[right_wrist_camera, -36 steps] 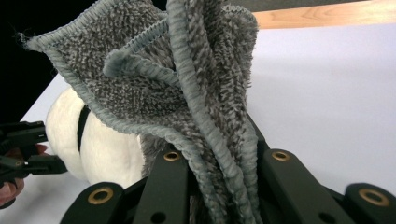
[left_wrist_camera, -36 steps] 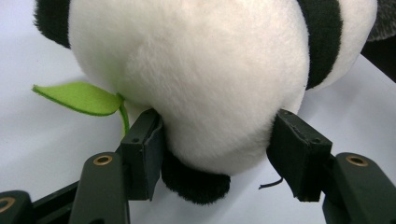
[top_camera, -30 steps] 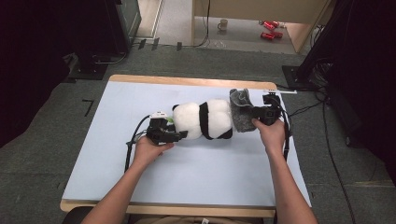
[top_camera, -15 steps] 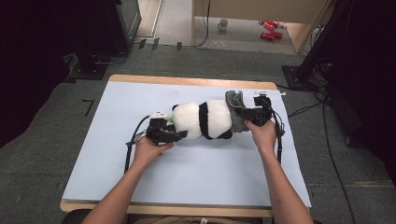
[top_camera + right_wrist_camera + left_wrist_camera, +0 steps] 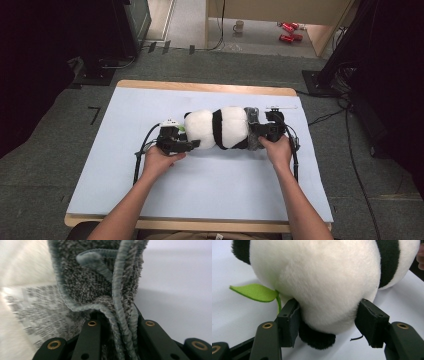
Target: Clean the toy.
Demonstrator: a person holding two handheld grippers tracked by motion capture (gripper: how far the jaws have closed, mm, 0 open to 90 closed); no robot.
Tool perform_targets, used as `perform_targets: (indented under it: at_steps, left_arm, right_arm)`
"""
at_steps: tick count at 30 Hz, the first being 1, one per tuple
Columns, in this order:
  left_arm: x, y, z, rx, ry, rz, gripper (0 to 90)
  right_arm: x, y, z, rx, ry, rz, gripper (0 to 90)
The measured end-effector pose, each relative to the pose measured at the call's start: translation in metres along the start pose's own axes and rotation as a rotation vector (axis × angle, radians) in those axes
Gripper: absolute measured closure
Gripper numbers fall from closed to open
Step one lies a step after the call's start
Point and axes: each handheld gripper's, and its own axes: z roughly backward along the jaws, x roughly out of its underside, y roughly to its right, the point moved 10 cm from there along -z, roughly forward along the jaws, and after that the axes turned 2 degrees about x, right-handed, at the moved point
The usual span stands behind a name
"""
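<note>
You see the pale blue table mat evenly lit from above, its surroundings dark. Your right gripper view is blurred at its left; the grey fuzzy cloth casts a soft shadow rightward.

The plush panda ran past the top and right edges of the left gripper view, its face out of sight. In the right gripper view, the grey towel hid the fingers' tips, and a printed label beside it was blurred beyond reading.

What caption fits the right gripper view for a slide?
Right gripper shut on a bunched grey towel, its ribbed hem folded between the black jaws, above the pale blue table.
</note>
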Motion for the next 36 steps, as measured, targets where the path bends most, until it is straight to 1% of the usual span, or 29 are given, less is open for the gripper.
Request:
perform_targets:
  at_steps: [1, 4, 7, 9, 11, 13, 14, 15, 17, 19, 21, 22, 25, 27, 29, 31, 34, 36]
  left_arm:
    - [0.001, -0.001, 0.000, -0.003, -0.004, 0.001, 39.5]
    - [0.001, -0.003, 0.001, -0.004, -0.008, 0.003, 39.4]
    - [-0.001, -0.004, 0.001, -0.005, -0.008, 0.002, 39.6]
    - [-0.001, -0.003, 0.001, -0.003, -0.008, 0.004, 39.6]
    - [-0.001, -0.003, 0.001, -0.003, -0.010, 0.010, 39.6]
    - [0.000, -0.003, 0.001, 0.002, -0.011, 0.014, 39.6]
    - [0.000, -0.003, 0.001, 0.003, -0.009, 0.017, 39.5]
    - [0.000, -0.003, 0.001, 0.004, -0.008, 0.019, 39.5]
    - [0.000, -0.003, 0.001, 0.004, -0.009, 0.020, 39.5]
    - [0.000, -0.002, 0.001, 0.002, -0.012, 0.021, 39.5]
    - [0.000, -0.002, 0.001, 0.001, -0.015, 0.019, 39.5]
    - [0.000, -0.002, 0.001, 0.001, -0.014, 0.019, 39.5]
    - [0.000, -0.002, 0.001, 0.001, -0.013, 0.017, 39.3]
    - [0.000, -0.001, 0.001, -0.001, -0.013, 0.015, 39.3]
    - [0.000, -0.001, 0.001, -0.003, -0.012, 0.015, 39.3]
    - [0.000, -0.001, 0.001, -0.004, -0.015, 0.014, 39.3]
    - [0.000, 0.000, 0.001, -0.006, -0.017, 0.012, 39.2]
    - [0.001, 0.000, 0.002, -0.005, -0.018, 0.013, 39.2]
  right_arm:
    - [0.004, -0.001, -0.002, 0.001, -0.014, -0.006, 79.2]
    - [0.011, -0.005, -0.007, 0.011, -0.033, 0.007, 79.3]
    - [0.016, -0.003, -0.007, 0.003, -0.045, 0.010, 79.1]
    - [0.019, 0.000, -0.006, 0.005, -0.064, 0.013, 78.8]
    - [0.019, 0.004, -0.003, 0.010, -0.059, 0.015, 78.4]
    - [0.017, 0.006, 0.001, -0.001, -0.050, -0.003, 78.3]
    - [0.017, 0.007, 0.004, 0.000, -0.051, -0.001, 78.3]
    - [0.016, 0.009, 0.006, 0.002, -0.043, 0.008, 78.4]
    - [0.013, 0.012, 0.011, 0.006, -0.034, 0.003, 78.4]
    - [0.008, 0.015, 0.017, 0.007, -0.012, -0.008, 78.5]
    - [0.002, 0.017, 0.025, 0.007, 0.014, -0.003, 78.5]
    - [-0.001, 0.016, 0.030, 0.003, 0.029, -0.008, 78.6]
    - [-0.012, 0.014, 0.044, 0.000, 0.075, 0.000, 78.6]
    - [-0.019, 0.012, 0.054, -0.003, 0.104, 0.001, 78.6]
    - [-0.026, 0.009, 0.063, -0.017, 0.136, 0.004, 78.6]
    - [-0.032, 0.004, 0.069, -0.028, 0.156, 0.010, 78.6]
    - [-0.038, -0.005, 0.071, -0.040, 0.177, 0.033, 78.5]
    - [-0.039, -0.011, 0.067, -0.043, 0.179, 0.047, 78.5]
